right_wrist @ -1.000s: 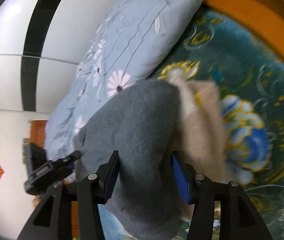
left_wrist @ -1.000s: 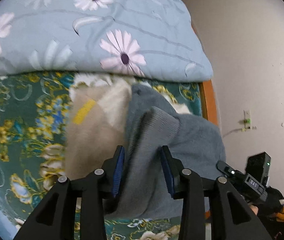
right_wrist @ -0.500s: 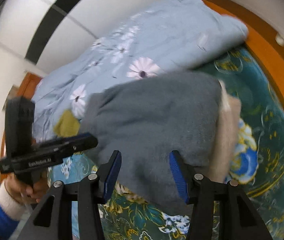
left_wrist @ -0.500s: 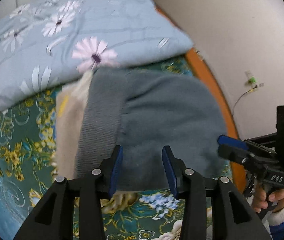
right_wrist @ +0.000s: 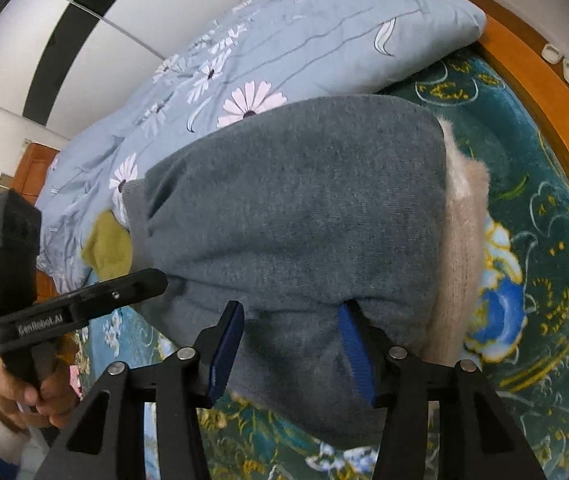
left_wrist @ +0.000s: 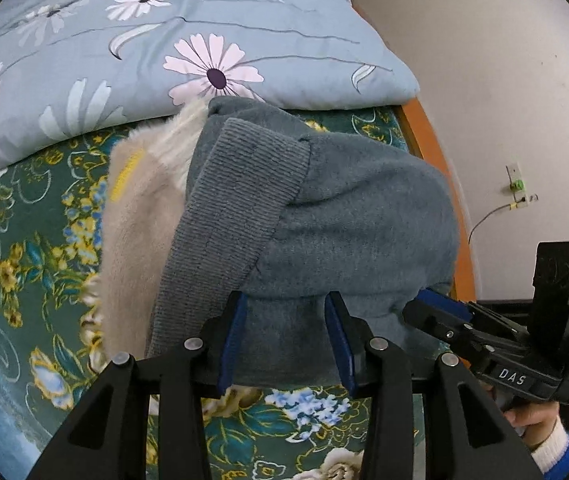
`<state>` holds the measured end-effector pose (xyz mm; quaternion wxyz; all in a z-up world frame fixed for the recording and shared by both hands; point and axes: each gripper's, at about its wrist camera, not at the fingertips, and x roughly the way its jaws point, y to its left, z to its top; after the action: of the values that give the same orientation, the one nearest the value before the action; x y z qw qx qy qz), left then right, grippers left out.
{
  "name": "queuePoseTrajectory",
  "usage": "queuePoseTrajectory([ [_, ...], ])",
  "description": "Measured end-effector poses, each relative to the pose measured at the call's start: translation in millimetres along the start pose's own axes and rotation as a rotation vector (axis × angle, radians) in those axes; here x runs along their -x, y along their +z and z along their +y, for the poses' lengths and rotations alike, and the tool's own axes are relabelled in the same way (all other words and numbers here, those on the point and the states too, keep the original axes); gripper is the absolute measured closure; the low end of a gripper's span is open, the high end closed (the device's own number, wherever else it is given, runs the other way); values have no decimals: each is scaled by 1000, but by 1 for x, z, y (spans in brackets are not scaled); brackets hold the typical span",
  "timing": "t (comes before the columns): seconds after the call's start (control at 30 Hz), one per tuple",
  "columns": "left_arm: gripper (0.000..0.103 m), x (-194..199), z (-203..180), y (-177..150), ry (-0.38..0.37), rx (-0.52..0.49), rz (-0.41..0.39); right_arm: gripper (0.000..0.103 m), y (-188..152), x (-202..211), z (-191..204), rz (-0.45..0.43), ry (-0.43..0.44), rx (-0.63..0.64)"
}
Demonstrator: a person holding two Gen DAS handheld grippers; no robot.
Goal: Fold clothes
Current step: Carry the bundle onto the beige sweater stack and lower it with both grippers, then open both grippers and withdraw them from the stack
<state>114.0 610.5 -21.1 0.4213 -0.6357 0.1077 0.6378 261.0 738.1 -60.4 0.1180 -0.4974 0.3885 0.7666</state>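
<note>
L grip (left_wrist: 286,338) "GenRobot.AI": apart | R grip (right_wrist: 292,350) "DAS": apart | grey sweater (left_wrist: 344,216) folded

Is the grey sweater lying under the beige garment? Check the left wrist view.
No, the grey sweater lies on top of the beige garment, which sticks out from beneath it at the left.

Home bedroom: floral blue quilt (left_wrist: 188,40) is lying on green patterned bedspread (left_wrist: 24,240), orange wooden bed frame (right_wrist: 544,76) is edging it
</note>
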Motion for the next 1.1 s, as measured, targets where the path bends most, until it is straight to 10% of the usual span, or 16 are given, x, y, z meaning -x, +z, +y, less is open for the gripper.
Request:
queuePoseTrajectory([
  [0.1,42,28,-4,-18,1,26,-80,48,-7,27,12,-54,19,12],
  [0.43,34,113,-15,-96,57,93,-333,0,-47,101,62,-326,-61,133],
  [1.1,8,178,59,-197,132,210,-491,0,-103,146,130,-471,-342,150],
])
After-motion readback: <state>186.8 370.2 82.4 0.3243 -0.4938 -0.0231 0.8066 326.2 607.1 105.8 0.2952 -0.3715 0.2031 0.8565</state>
